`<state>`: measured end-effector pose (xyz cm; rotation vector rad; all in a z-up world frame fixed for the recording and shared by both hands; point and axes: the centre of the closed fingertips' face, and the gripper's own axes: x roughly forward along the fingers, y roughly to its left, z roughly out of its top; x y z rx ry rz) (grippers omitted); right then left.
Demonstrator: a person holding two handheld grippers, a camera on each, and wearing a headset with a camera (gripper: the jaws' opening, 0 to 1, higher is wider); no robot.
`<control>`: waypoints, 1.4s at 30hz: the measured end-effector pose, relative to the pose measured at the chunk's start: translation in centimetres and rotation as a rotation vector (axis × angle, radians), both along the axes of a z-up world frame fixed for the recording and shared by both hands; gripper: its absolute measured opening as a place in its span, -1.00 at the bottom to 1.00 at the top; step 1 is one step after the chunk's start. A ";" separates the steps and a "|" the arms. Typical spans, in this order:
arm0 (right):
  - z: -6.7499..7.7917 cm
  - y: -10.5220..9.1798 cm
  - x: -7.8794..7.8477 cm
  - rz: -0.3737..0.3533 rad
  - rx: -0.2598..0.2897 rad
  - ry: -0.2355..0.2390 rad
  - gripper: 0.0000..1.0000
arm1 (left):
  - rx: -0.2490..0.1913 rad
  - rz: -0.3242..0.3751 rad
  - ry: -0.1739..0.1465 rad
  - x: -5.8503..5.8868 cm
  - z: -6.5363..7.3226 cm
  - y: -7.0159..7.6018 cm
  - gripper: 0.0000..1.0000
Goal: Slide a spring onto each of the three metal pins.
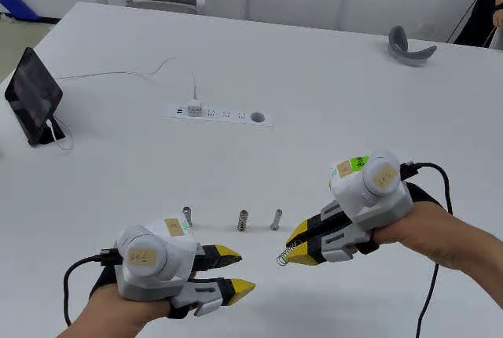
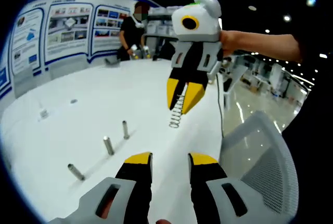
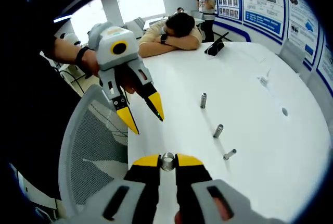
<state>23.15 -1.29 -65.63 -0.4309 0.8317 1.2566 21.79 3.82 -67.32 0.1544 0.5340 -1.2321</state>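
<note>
While the left gripper is spread, the right gripper pinches a spring between its fingers

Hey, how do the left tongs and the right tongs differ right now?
The left tongs are open and hold nothing, while the right tongs are shut on a spring. In the head view the left tongs point level to the right, and the right tongs slant down to the left, towards the table. Both have yellow tips and a white body, and each is held in a hand.
</note>
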 end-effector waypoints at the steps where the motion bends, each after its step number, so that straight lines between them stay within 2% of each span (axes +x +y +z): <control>1: -0.1 -0.1 0.1 -0.004 -0.004 -0.001 -0.76 | 0.002 0.005 0.001 0.1 0.0 0.1 -0.42; 25: -1.5 -3.3 4.3 -0.129 -0.093 -0.051 -0.75 | 0.031 0.133 0.014 2.0 -0.7 3.5 -0.14; 42: -2.8 -3.6 6.7 -0.139 -0.134 -0.069 -0.75 | 0.056 0.249 0.025 3.2 -1.0 7.0 0.10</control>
